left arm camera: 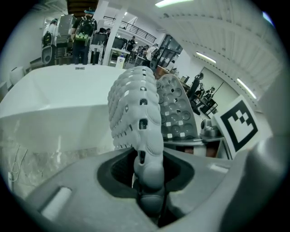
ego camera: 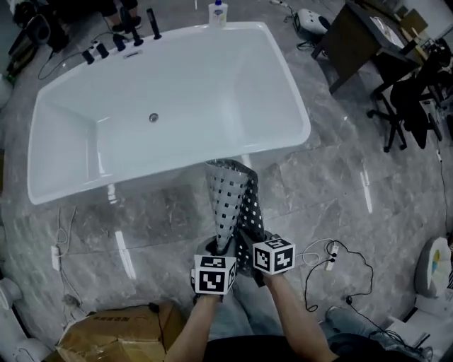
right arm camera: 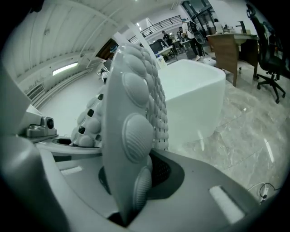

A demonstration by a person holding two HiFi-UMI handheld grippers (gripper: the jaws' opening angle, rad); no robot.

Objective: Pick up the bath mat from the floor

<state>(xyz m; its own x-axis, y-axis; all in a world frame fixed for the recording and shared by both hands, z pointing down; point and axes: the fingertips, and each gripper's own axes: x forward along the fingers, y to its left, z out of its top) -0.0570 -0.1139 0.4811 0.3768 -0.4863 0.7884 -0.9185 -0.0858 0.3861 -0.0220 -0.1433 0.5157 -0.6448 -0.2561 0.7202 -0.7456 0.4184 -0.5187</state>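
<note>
Perforated grey bath mat (ego camera: 232,201) hanging folded above the marble floor (ego camera: 333,191), in front of the white bathtub (ego camera: 184,78). Left tongs (left arm camera: 149,179) and right tongs (right arm camera: 129,199), side by side, are each clamped on its upper edge.

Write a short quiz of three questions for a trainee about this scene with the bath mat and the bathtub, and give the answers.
1. True or false: the left gripper and the right gripper are both shut on the bath mat.
2. What stands on the far rim of the bathtub? A) a bottle B) a folded towel C) a cup
3. Fill in: the cardboard box is at the person's ____ side.
Key: 1 true; 2 A; 3 left.
</note>
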